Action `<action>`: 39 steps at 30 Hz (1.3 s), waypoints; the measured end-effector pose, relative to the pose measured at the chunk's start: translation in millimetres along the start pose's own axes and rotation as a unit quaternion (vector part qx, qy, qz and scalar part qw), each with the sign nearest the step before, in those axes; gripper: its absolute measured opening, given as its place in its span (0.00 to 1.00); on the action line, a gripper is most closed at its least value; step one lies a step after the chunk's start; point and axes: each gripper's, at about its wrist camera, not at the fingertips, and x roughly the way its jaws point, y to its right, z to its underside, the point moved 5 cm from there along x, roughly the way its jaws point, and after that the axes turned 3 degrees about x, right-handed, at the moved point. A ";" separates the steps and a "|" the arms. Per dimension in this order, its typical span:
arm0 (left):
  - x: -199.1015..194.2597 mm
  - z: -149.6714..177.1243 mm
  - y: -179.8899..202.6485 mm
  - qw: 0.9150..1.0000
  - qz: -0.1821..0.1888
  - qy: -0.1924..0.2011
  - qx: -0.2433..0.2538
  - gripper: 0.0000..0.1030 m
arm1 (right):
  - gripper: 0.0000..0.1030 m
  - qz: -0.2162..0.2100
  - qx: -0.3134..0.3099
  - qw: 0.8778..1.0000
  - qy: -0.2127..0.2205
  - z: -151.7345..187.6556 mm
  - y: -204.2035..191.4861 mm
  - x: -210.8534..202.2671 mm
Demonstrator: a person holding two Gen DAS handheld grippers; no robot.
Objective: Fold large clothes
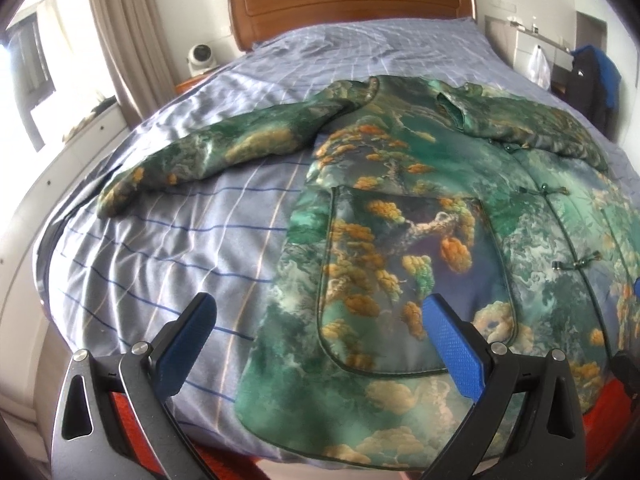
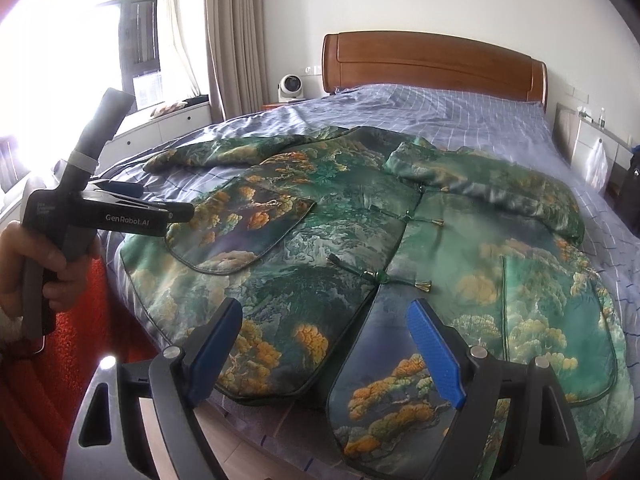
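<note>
- Jacket (image 1: 420, 208): a large padded garment in a green, gold and blue landscape print lies flat and face up on the bed (image 1: 160, 240), collar toward the wooden headboard (image 1: 352, 0), hem at the near edge of the bed.
- Front closure: fastened with knotted frog buttons (image 2: 384, 276) down the middle; below the lowest one the two front panels part at the hem.
- Patch pocket (image 1: 404, 280): sits on the front panel, between the closure and the side seam.
- Sleeves: one sleeve (image 1: 208, 156) runs straight out from the jacket's shoulder across the striped cover; the other sleeve (image 2: 488, 184) is folded in over the chest, just below the collar.
- Left gripper (image 1: 320, 344): jaws apart, nothing between them; it hangs over the jacket's hem corner, clear of the fabric. In the right wrist view a hand (image 2: 44, 264) grips its handle beside the jacket's side edge.
- Right gripper (image 2: 324, 356): jaws wide apart, empty, poised above the hem where the front panels split.
- Small white fan (image 2: 291, 87): stands beside the headboard, well apart from the jacket.
</note>
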 end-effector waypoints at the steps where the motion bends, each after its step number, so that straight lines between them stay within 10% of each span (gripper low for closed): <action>1: 0.2 -0.5 -0.9 1.000 -0.001 0.000 0.000 1.00 | 0.82 0.000 -0.001 1.000 0.001 -0.3 -0.2 -0.3; 18: 38.5 -10.7 -44.1 0.999 -0.023 -0.044 -0.010 1.00 | 0.82 0.000 0.001 1.000 -0.001 -0.5 1.2 -1.1; 24: 65.1 -25.8 -105.9 0.992 -0.009 -0.063 -0.107 0.99 | 0.82 0.001 0.008 1.000 0.009 -3.8 6.2 -4.7; 29: 90.7 -49.5 -189.3 0.957 0.043 -0.035 -0.285 0.99 | 0.82 0.003 0.005 1.000 -0.003 -1.0 3.5 0.3; 39: 184.4 -41.5 -312.7 0.820 0.105 -0.003 -0.563 0.92 | 0.82 0.009 -0.020 1.000 -0.014 3.3 -9.8 1.9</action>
